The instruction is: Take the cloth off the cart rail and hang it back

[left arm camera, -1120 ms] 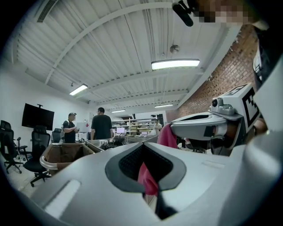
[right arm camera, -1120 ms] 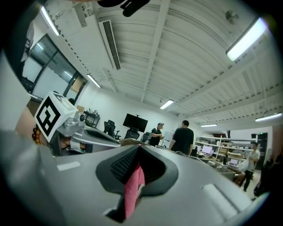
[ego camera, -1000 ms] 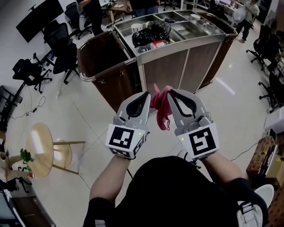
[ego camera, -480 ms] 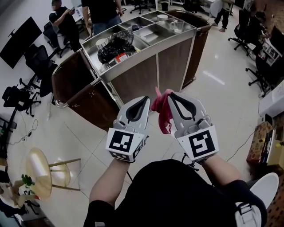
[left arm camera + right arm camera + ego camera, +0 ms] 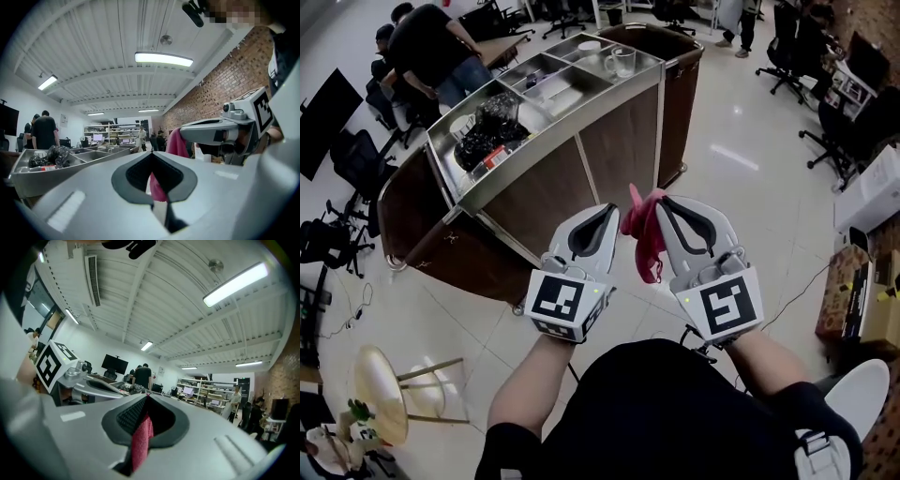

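A pink cloth (image 5: 643, 230) hangs between my two grippers, held up in front of my body. In the head view my left gripper (image 5: 610, 208) and right gripper (image 5: 662, 201) stand side by side, tips close together, each shut on a part of the cloth. The left gripper view shows the cloth (image 5: 157, 187) pinched in the left gripper (image 5: 151, 154). Between the closed jaws of the right gripper (image 5: 147, 397) a strip of cloth (image 5: 140, 439) is clamped. The steel-topped cart (image 5: 581, 127) stands ahead and to the left, its rail (image 5: 420, 246) at the low left end, well apart from both grippers.
On the cart's top lie a black bag (image 5: 487, 131) and a glass mug (image 5: 622, 62). People (image 5: 422, 47) stand behind the cart. Office chairs (image 5: 825, 122) line the far right, boxes (image 5: 862, 300) sit at the right edge, and a round wooden stool (image 5: 380, 394) stands at lower left.
The cart has slid left and turned in the head view as I moved around it. Both grippers keep the same pose with the cloth between them.
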The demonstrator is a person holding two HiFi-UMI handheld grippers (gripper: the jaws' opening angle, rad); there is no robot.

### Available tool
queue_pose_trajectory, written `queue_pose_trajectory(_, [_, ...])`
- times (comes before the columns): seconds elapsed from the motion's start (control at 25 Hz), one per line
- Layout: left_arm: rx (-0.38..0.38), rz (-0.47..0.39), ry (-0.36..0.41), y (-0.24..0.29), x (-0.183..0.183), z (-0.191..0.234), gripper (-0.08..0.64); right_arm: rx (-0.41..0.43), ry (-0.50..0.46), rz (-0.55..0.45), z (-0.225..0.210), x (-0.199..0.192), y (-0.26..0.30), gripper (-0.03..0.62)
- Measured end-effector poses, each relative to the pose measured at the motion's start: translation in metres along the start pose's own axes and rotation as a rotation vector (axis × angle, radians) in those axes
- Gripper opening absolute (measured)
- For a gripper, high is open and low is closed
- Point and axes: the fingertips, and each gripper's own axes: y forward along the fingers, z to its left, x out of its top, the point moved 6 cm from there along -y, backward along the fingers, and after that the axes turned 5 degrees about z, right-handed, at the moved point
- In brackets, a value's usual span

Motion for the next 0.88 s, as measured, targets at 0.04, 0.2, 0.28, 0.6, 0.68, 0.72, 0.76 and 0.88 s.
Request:
queue_pose_trajectory(0.04, [-0.009, 0.002, 0.006, 0.013, 0.000, -0.007, 0.002, -0.008, 0.005, 0.001, -0.013, -0.003, -0.003, 0.009])
queue_pose_trajectory(0.2, [-0.036, 0.046, -0.005, 0.052, 0.002, -0.035, 0.002, -0.040, 0.014, 0.007, -0.059, -0.016, -0.018, 0.009])
queue_pose_trajectory(0.28, [-0.038, 0.048, -0.016, 0.069, 0.007, -0.044, 0.002, -0.057, 0.017, 0.012, -0.078, -0.021, -0.024, 0.009])
queue_pose_trajectory(0.6, [-0.127, 0.009, 0.015, 0.132, 0.001, -0.066, 0.002, -0.130, 0.032, 0.025, -0.135, -0.038, -0.033, 0.009])
queue_pose_trajectory(0.68, [-0.142, 0.004, 0.012, 0.145, -0.002, -0.067, 0.002, -0.147, 0.034, 0.029, -0.144, -0.042, -0.031, 0.009])
queue_pose_trajectory(0.72, [-0.150, 0.002, 0.010, 0.151, -0.003, -0.066, 0.002, -0.155, 0.035, 0.031, -0.149, -0.044, -0.030, 0.009])
queue_pose_trajectory(0.76, [-0.157, 0.000, 0.009, 0.158, -0.004, -0.066, 0.002, -0.163, 0.036, 0.034, -0.154, -0.046, -0.028, 0.009])
queue_pose_trajectory(0.88, [-0.180, -0.002, 0.008, 0.181, -0.008, -0.065, 0.002, -0.180, 0.034, 0.044, -0.171, -0.051, -0.020, 0.009])
